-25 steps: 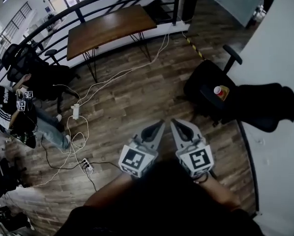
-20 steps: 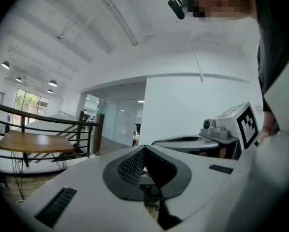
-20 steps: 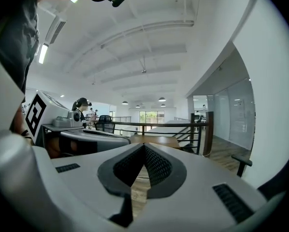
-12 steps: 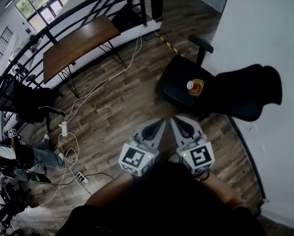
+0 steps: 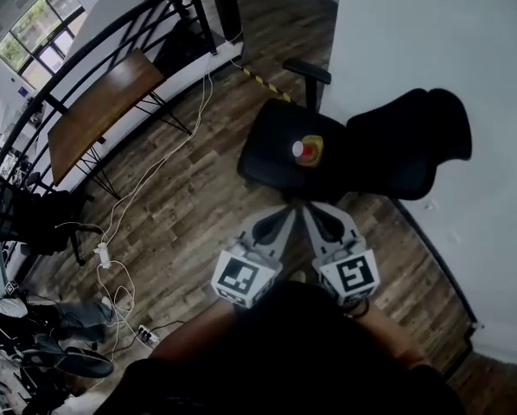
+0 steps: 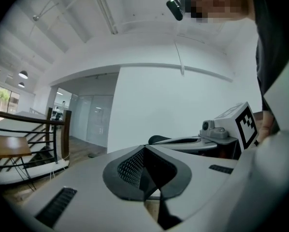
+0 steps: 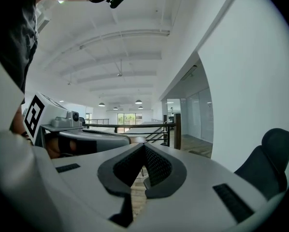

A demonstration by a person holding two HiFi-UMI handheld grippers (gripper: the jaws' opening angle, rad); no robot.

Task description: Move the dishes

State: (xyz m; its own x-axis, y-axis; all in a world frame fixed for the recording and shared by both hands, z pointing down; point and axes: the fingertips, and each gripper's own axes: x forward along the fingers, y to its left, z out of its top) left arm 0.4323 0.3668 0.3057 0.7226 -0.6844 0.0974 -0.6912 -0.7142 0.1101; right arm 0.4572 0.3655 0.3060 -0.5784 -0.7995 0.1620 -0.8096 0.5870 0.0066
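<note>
The left tongs [image 5: 280, 218] and right tongs [image 5: 313, 212] are held side by side close to the person's body, above a wood floor [image 5: 198, 214], with their tips angled toward each other and nearly meeting. Each has its marker cube facing up. In the left gripper view the ribbed pads [image 6: 130, 168] are clenched, meeting at the tip with nothing between them. In the right gripper view the pads [image 7: 156, 166] are pressed together in the same way, and they too are empty. Each gripper view shows the other tongs alongside.

No view shows the dishes.

Just ahead of the tips is a black chair [image 5: 271, 150], with its back [image 5: 405, 141] against a white wall [image 5: 414, 41]. A small red-topped item [image 5: 308, 150] lies on the seat, toward the edge nearest the back; what it is cannot be made out. Far to the left a wooden table [image 5: 94, 115] stands along a black railing [image 5: 111, 50]. White cables [image 5: 168, 158] run across the floor from the railing's foot to a power strip [image 5: 101, 253] near the left edge. A second dark chair [image 5: 25, 219] stands beside that strip.
</note>
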